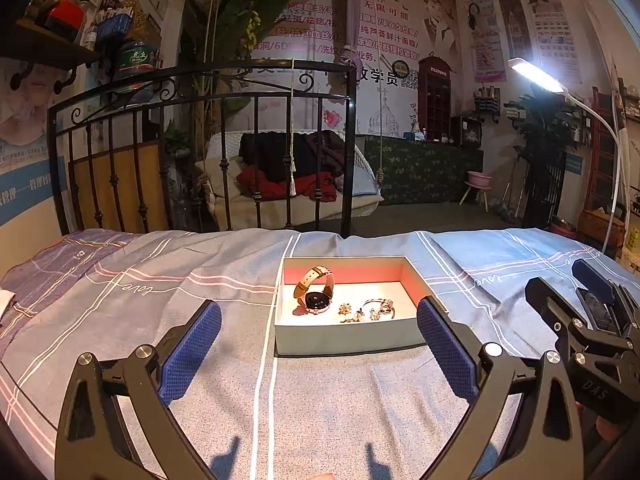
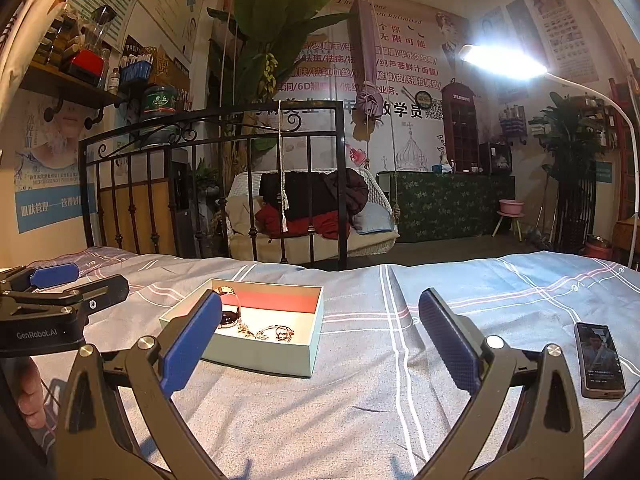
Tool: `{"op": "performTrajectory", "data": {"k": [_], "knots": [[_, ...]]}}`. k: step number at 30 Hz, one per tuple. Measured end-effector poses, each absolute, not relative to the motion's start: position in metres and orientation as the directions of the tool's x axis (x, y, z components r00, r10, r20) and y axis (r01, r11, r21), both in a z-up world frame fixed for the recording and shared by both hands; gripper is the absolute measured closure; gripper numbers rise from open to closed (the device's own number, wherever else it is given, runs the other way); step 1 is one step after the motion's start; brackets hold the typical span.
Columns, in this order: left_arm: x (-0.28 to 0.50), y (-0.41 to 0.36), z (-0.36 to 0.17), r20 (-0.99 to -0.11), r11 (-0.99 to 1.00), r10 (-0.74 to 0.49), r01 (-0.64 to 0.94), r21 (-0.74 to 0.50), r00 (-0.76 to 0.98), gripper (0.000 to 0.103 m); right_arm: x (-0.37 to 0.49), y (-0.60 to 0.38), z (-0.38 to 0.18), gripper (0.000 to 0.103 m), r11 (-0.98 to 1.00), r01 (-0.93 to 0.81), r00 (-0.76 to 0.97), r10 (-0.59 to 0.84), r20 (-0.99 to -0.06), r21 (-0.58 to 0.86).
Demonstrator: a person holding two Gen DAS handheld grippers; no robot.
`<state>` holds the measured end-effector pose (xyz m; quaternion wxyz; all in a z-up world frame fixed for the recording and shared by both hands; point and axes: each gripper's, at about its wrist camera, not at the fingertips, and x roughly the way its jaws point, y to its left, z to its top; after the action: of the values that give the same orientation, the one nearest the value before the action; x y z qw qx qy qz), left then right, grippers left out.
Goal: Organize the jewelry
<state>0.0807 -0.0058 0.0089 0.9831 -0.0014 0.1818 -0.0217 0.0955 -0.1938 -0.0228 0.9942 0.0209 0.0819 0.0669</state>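
Observation:
A shallow white box point(image 1: 344, 338) with a pink inner wall lies on the bed. In it stand a wristwatch with a tan strap point(image 1: 316, 290), small gold pieces point(image 1: 348, 312) and a bracelet point(image 1: 380, 307). My left gripper point(image 1: 320, 344) is open and empty, just in front of the box. The right gripper point(image 1: 580, 312) shows at the right edge of the left wrist view. In the right wrist view the box point(image 2: 264, 354) lies left of centre with the watch point(image 2: 230, 312) and jewelry point(image 2: 272, 333) inside. My right gripper point(image 2: 320, 344) is open and empty, to the right of the box. The left gripper point(image 2: 56, 292) shows at the left.
The bed has a grey-blue checked sheet point(image 1: 160, 304). A smartphone point(image 2: 599, 360) lies on it at the right. A black iron bed frame point(image 1: 200, 152) stands at the far edge. A lit lamp point(image 2: 504, 62) arches over from the right.

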Motion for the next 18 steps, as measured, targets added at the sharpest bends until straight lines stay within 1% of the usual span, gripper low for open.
{"op": "performTrajectory", "data": {"k": [13,18], "knots": [[0.0817,-0.0054,0.0083,-0.360,0.999,-0.044,0.042,-0.013,0.932,0.007,0.0952,-0.1937,-0.0221,0.006,0.990,-0.130,0.978,0.137,-0.159,0.051],[0.0797,-0.0036,0.0096,-0.355,0.999,-0.042,0.034,-0.029,0.934,0.007,0.0934,-0.1927,-0.0183,0.006,0.988,-0.142,0.979,0.149,-0.142,0.054]]}}
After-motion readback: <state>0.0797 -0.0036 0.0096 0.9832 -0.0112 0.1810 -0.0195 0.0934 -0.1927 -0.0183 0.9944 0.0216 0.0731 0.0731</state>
